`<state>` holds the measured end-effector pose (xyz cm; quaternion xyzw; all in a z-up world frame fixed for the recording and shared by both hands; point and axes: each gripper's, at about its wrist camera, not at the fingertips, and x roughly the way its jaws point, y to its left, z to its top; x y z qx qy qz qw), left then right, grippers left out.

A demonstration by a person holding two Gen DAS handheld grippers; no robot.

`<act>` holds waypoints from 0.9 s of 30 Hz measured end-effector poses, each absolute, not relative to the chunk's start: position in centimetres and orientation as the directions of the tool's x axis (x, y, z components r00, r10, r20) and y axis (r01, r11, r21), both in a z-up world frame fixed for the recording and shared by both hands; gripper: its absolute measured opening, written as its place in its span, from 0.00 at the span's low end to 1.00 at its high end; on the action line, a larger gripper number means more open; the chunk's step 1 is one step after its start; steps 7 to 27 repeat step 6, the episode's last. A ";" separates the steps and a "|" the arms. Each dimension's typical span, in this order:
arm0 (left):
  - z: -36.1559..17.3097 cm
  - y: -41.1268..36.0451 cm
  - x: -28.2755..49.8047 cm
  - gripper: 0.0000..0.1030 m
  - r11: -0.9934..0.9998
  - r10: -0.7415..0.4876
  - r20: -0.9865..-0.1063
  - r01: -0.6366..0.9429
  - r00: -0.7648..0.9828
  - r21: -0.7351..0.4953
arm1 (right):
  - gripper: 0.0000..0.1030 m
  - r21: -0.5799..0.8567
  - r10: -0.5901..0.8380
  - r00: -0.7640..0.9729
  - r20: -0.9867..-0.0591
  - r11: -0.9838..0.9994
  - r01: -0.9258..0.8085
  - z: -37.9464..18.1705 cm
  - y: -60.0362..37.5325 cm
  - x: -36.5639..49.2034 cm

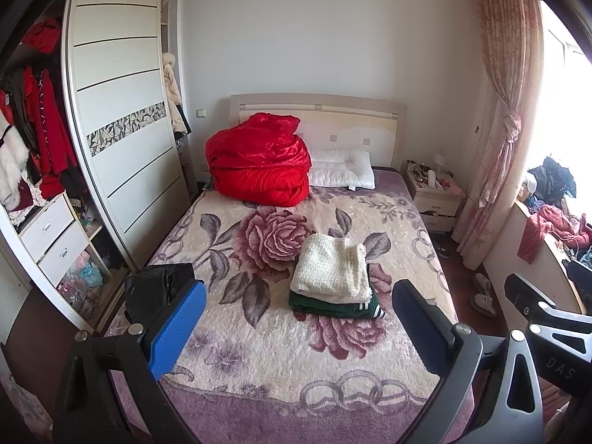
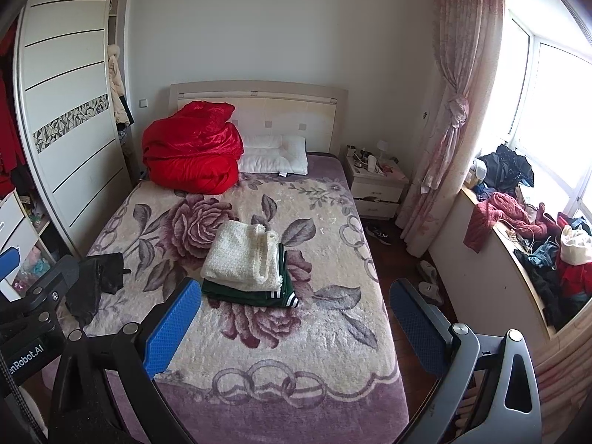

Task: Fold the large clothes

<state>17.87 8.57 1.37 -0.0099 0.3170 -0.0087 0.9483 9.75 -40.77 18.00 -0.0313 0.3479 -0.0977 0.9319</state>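
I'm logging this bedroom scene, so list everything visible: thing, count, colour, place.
Cream knit garment: one, folded, on top of the stack mid-bed.
Green garment: one, dark green with white stripes, folded, under the cream one.
Black garment: one, unfolded, at the bed's left edge.
Red quilt: one, bundled at the headboard.
Pillow: one, white, beside the quilt.
Bed blanket: one, cream and mauve rose pattern.
Wardrobe: one, white, left wall.
Nightstand: one, white, cluttered, right of the bed.
Curtain: one, pink, tied.
Clothes pile: mixed colours, on the window ledge.
Left gripper: blue pads, open.
Right gripper: blue pads, open.
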 end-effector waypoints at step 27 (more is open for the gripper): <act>1.7 9.2 17.6 1.00 1.000 -0.005 -0.593 -0.008 0.805 -0.019 | 1.00 -0.125 -0.204 0.740 -0.641 0.979 0.161 18.0 -40.3 9.6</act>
